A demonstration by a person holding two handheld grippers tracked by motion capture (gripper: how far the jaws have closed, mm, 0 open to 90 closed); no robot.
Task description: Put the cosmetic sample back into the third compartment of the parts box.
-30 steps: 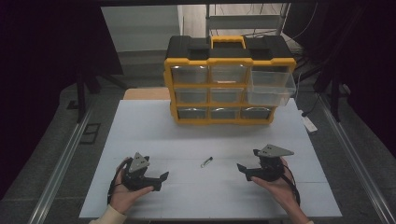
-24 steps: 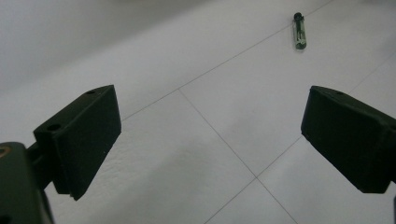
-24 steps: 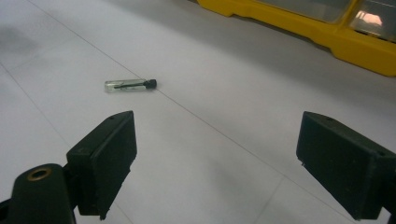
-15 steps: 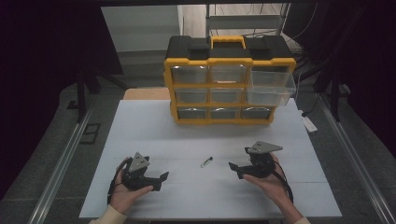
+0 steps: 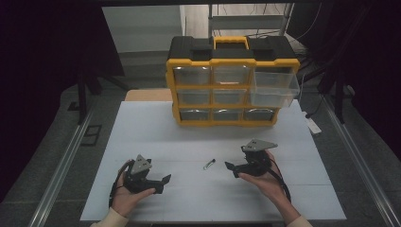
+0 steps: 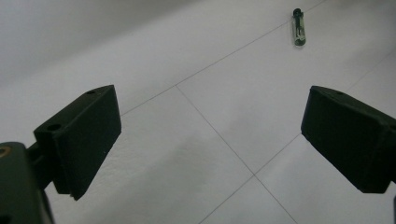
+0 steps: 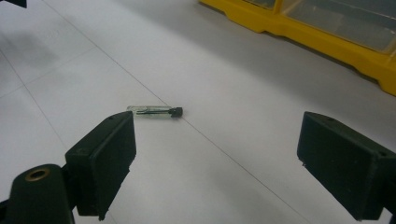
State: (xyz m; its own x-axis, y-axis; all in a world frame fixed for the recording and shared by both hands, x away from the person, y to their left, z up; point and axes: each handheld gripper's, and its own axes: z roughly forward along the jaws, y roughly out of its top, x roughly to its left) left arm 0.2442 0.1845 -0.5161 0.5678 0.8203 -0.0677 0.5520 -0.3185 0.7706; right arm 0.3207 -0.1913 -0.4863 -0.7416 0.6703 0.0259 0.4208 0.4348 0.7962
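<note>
A small clear vial with a black cap [image 5: 209, 164] lies flat on the white table [image 5: 198, 137], between my two grippers. My right gripper [image 5: 231, 168] is open just right of the vial, its jaws pointing left toward it; in the right gripper view the vial [image 7: 155, 111] lies a short way ahead of the left jaw. At the front left my left gripper [image 5: 164, 181] is open and holds nothing; its view has the vial [image 6: 298, 27] far off at the upper right.
A yellow and black drawer organiser [image 5: 231, 80] stands at the back of the table, its upper right drawer [image 5: 274, 86] pulled out. Its yellow base [image 7: 327, 37] crosses the top of the right gripper view. Metal rails [image 5: 61, 161] flank the table.
My right gripper has moved left and a little forward, closing in on the vial. The left gripper has stayed put.
</note>
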